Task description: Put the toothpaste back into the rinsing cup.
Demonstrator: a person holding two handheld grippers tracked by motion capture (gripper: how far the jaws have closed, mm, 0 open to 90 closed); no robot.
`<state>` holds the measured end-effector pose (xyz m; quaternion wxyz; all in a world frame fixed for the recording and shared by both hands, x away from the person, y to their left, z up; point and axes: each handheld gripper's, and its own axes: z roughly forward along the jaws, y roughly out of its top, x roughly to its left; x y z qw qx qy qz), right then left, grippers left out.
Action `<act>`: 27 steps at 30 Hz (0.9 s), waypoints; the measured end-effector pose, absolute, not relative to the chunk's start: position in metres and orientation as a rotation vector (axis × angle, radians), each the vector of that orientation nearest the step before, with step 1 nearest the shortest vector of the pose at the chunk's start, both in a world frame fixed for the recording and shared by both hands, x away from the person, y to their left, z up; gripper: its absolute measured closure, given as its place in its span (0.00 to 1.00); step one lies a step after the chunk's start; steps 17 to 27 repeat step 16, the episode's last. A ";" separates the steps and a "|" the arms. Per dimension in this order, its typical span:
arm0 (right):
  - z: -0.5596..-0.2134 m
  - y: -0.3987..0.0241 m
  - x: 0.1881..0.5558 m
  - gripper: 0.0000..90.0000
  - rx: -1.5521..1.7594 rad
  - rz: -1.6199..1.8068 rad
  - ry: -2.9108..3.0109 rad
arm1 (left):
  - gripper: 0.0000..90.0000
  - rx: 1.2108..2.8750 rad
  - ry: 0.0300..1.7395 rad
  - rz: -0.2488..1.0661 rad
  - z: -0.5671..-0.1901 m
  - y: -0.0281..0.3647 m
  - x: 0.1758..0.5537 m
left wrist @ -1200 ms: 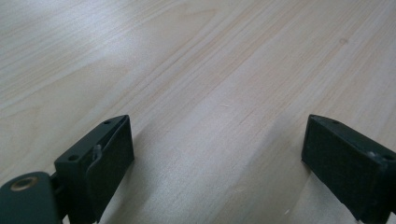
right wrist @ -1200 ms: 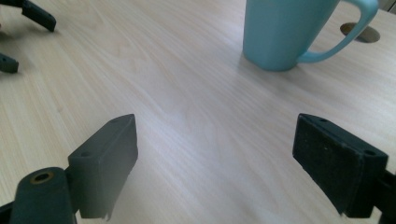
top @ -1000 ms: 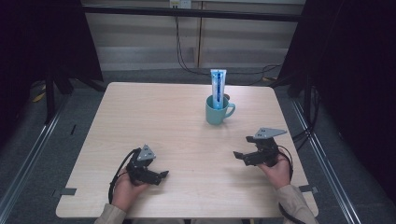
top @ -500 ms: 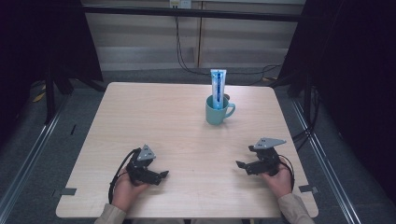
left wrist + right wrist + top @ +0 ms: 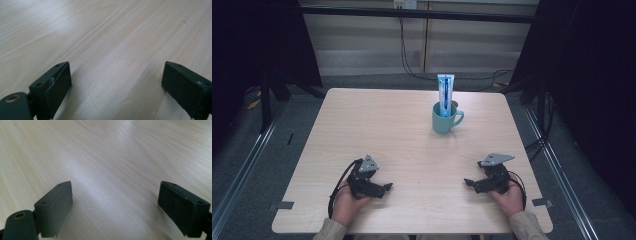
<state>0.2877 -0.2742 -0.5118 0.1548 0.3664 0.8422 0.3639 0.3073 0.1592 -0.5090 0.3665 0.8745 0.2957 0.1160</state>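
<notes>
At the near edge of the table [image 5: 377, 120], the left gripper [image 5: 387, 187] and right gripper [image 5: 467, 182] rest low on the wood, each in a hand. Both stand wide open with nothing between the jaws; the gripper views show bare pale woodgrain between matt black rectangular pads [image 5: 61, 82]. Hands are partly cut off by the frame edge. Well apart, toward the far side, a teal mug [image 5: 445, 119] holds an upright blue-and-white tube [image 5: 444, 92], its lower end hidden inside.
</notes>
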 end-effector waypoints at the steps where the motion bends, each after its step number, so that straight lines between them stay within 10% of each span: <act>1: -0.512 -0.274 0.288 0.13 1.054 1.042 2.416 | 0.10 2.248 0.760 0.299 -0.509 0.159 0.307; 27: -0.512 -0.275 0.288 0.13 1.077 1.044 2.417 | 0.10 2.249 0.760 0.307 -0.509 0.159 0.307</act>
